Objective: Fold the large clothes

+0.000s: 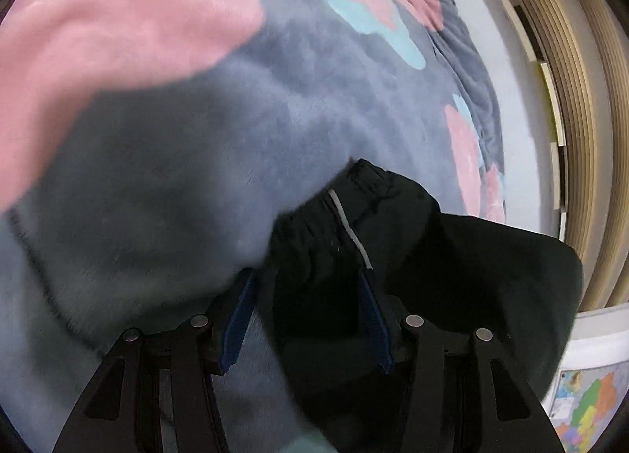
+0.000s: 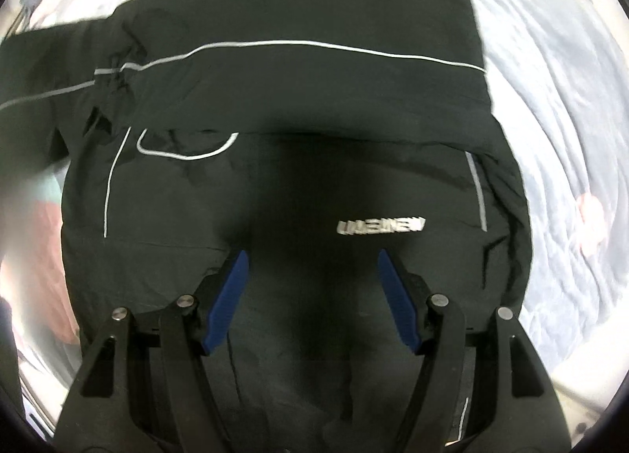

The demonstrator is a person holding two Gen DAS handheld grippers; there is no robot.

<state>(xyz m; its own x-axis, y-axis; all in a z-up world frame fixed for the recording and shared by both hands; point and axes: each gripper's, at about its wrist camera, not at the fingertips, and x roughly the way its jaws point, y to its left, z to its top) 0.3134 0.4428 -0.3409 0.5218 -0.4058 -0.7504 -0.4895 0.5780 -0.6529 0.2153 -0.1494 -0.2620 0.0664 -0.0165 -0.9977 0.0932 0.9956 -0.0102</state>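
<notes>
On a bed, over a grey blanket (image 1: 298,107) with pink and pale blue patches, a black jacket (image 2: 298,99) is spread out. From the right wrist view, the jacket fills most of the frame; thin pale piping (image 2: 314,45) runs across it, and a silver logo (image 2: 381,226) is seen upside down near the right hand-held gripper (image 2: 312,260). The jaws of this gripper are spread wide, blue pads (image 2: 226,301) well apart, nothing between them; whether the tips touch the cloth cannot be told. A sleeve (image 2: 51,68) extends toward the left edge of that view.

From the left wrist view, a black fold of the jacket with a gathered hem and a grey strip (image 1: 350,231) lies between the fingers of the left hand-held gripper (image 1: 306,276). The jaws are seen apart, the right pad (image 1: 375,323) against the cloth, the left pad (image 1: 240,319) beside it; a firm grip is not shown. The frame is blurred. A white wall (image 1: 511,60) and wooden slats (image 1: 570,99) are seen beyond the blanket, a coloured map (image 1: 585,406) at lower right.
</notes>
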